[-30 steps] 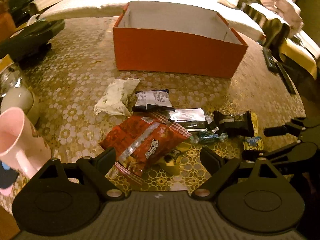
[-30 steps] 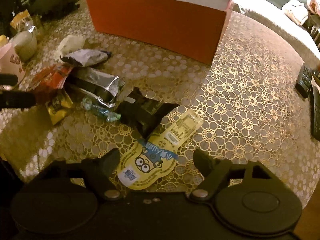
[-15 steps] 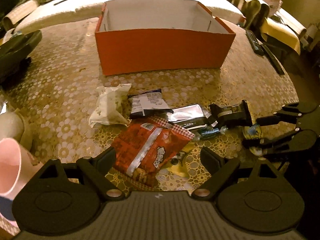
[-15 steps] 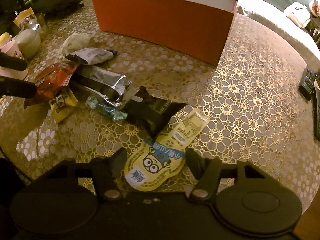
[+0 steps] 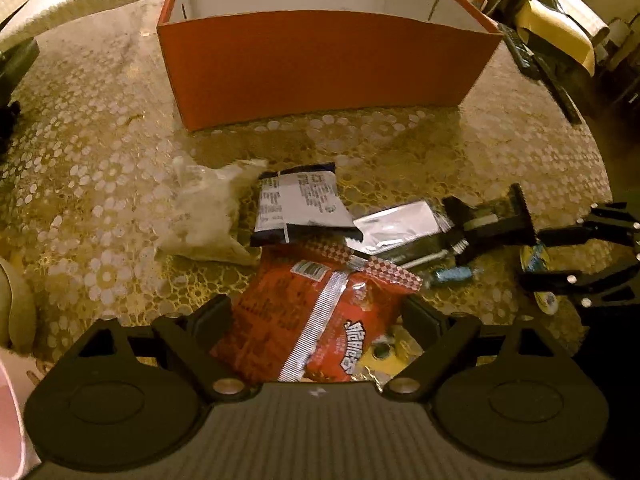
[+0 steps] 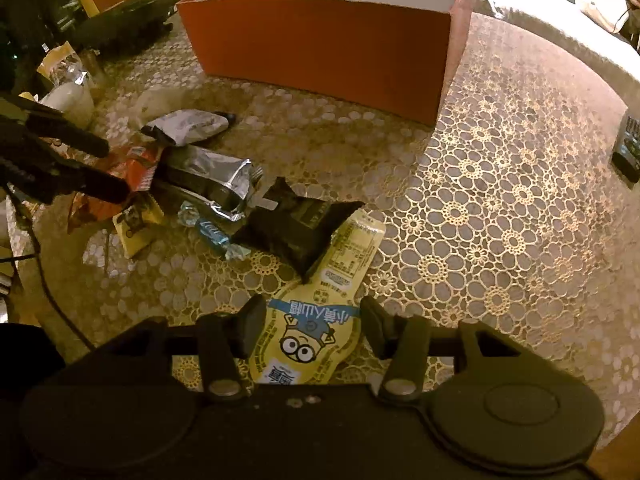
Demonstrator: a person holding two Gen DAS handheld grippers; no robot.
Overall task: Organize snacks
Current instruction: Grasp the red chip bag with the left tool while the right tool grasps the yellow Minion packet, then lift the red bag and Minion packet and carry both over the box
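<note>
My right tool point(image 6: 312, 326) is closing around the yellow pouch point(image 6: 320, 320), so I centre it before lifting.

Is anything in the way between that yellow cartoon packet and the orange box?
Partly. The black packet overlaps the yellow cartoon packet's far end. Beyond it, only bare tablecloth lies before the orange box.

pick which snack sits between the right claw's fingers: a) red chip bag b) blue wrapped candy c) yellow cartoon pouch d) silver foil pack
c: the yellow cartoon pouch lies flat on the table between the fingers of the right claw, whose jaws are closing on either side of it; the red chip bag sits in front of the left claw instead.
</note>
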